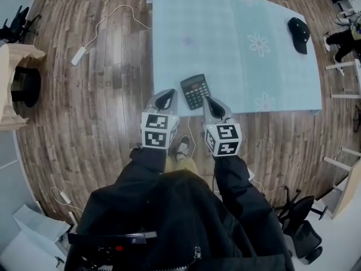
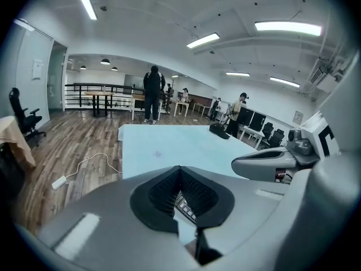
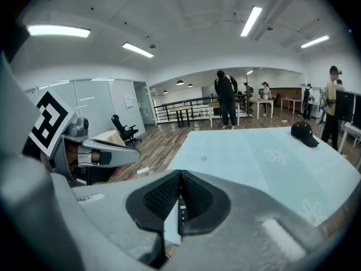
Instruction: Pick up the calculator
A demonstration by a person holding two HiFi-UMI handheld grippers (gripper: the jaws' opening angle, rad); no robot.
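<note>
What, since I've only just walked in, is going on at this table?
A person holds a two-jaw gripper in each hand at the near edge of a pale blue table. The left gripper and right gripper flank a black calculator lying flat there. Both have their jaws together and hold nothing; the calculator is not yet picked up.

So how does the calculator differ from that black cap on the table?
The calculator is flat and rectangular with rows of keys; the cap is rounded and plain. The calculator lies at the near edge of the table; the cap sits toward its far right side. Both are dark and rest on the light blue top.
</note>
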